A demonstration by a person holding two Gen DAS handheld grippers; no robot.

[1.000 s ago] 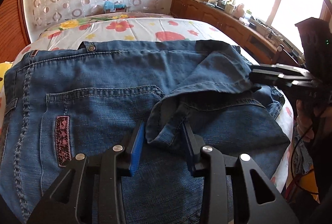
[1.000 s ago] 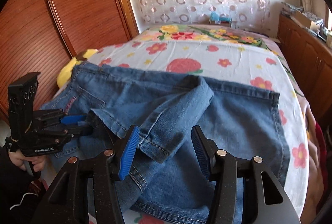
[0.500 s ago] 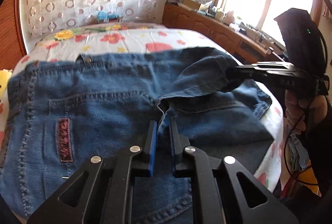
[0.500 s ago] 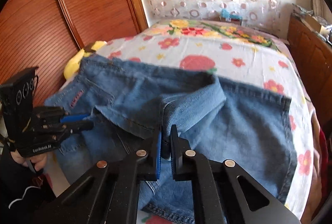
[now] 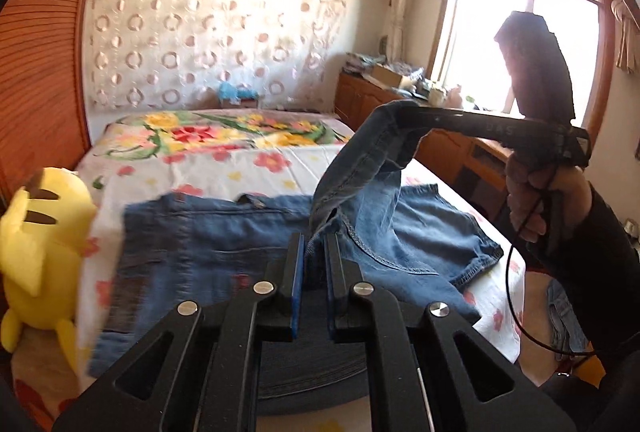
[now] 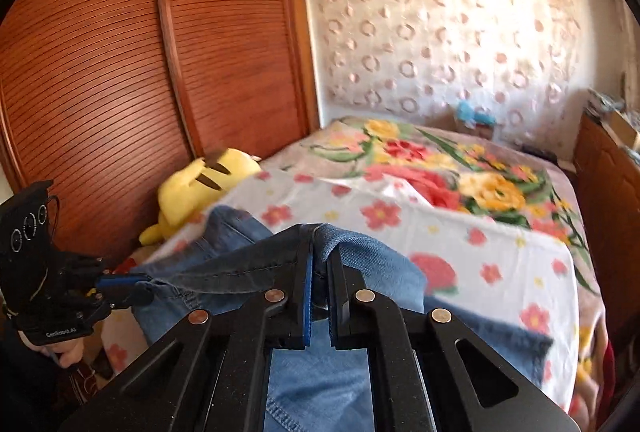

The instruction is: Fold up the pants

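Note:
Blue denim pants [image 5: 208, 240] lie on the floral bed, with the leg end lifted off them. My left gripper [image 5: 316, 252] is shut on one corner of the raised leg hem. My right gripper [image 6: 320, 252] is shut on the other corner of the hem [image 6: 344, 240]. In the left wrist view the right gripper [image 5: 404, 120] holds the denim high above the bed, and the fabric hangs in a band between the two. In the right wrist view the left gripper [image 6: 120, 282] shows at the left, pinching the denim edge.
A yellow plush toy [image 5: 40, 244] sits at the bed's left edge, also visible in the right wrist view [image 6: 200, 188]. The flowered bedsheet [image 5: 224, 164] stretches beyond the pants. A wooden wardrobe [image 6: 120, 72] stands left and wooden cabinets [image 5: 372, 104] under the window right.
Both grippers closed on the leg hem and then lifted it up off the bed. The views now tilt upward and the denim hangs between the grippers.

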